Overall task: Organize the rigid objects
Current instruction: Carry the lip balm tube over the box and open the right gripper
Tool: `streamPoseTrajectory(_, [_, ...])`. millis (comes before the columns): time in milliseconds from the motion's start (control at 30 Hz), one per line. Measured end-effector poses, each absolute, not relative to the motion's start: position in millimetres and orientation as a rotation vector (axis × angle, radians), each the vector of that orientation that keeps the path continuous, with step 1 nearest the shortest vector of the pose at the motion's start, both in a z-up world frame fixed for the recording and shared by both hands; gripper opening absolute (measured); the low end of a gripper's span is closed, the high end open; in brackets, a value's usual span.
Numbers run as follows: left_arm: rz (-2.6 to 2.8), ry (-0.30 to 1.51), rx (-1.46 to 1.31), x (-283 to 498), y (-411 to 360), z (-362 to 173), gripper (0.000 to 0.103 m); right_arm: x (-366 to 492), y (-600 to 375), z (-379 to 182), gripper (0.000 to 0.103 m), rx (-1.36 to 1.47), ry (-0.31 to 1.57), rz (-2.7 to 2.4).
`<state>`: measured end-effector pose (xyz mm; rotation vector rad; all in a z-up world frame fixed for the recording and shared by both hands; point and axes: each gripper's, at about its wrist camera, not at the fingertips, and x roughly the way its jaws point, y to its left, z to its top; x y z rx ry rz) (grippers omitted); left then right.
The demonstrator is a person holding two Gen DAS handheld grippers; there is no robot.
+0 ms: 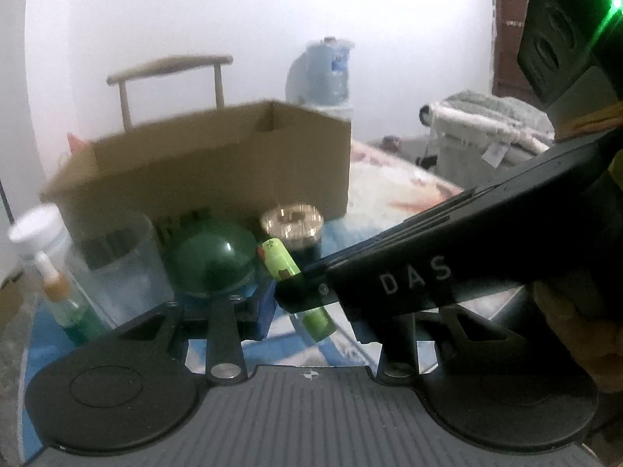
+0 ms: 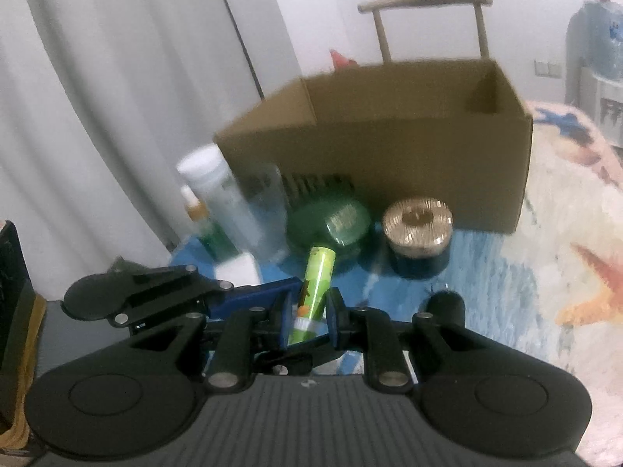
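My right gripper (image 2: 309, 313) is shut on a lime-green tube (image 2: 314, 286), which points toward an open cardboard box (image 2: 389, 148). In the left wrist view the right gripper (image 1: 296, 292) reaches in from the right and holds the same tube (image 1: 296, 284) in front of my left gripper (image 1: 311, 311), whose fingers stand apart around the tube without touching it. A green bowl (image 1: 212, 260), a gold-lidded dark jar (image 1: 292, 225), a clear cup (image 1: 120, 264) and bottles (image 1: 58, 284) stand before the box (image 1: 218, 163).
A patterned cloth (image 2: 545, 272) covers the surface. A wooden chair back (image 2: 428, 4) rises behind the box. A water dispenser (image 1: 323, 70) stands at the back. A white curtain (image 2: 97, 97) hangs at the left.
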<state>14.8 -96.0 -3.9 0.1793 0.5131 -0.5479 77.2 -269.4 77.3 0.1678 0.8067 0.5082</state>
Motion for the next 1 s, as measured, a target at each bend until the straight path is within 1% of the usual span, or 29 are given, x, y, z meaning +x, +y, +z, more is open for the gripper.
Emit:
streamPoseTrajectory(333, [-0.493,0.337,0.210,9.0,-96.6,60.3,0.037,71.7,-267.3,149.8,0.020,0.110,0.612,0.559])
streamPoseTrajectory(467, [-0.458,0.278,0.233,27.7,-97.4,89.0,0.037,92.7,-264.6,180.3,0.020,0.082,0.544,0.591])
streamPoseTrajectory(567, [-0.443,0.283,0.243,56.1,-95.7,106.6,0.037,121.3,-261.6,193.2,0.020,0.081,0.533,0.614])
streamPoseTrajectory(667, [-0.433,0.336,0.252,94.5,-93.5,117.6,0.037,166.7,-256.0,199.5,0.020,0.093,0.571,0.639])
streamPoseTrajectory(733, [-0.423,0.404,0.246,122.1,-91.7,120.1,0.037,197.0,-251.0,196.6,0.020,0.105,0.616,0.651])
streamPoseTrajectory(867, [-0.406,0.598,0.210,182.6,-87.0,111.3,0.037,273.4,-241.4,173.9,0.020,0.175,0.788,0.684])
streamPoseTrajectory(1000, [-0.388,0.817,0.168,243.5,-83.5,88.0,0.037,346.4,-230.0,134.9,0.020,0.249,0.992,0.689])
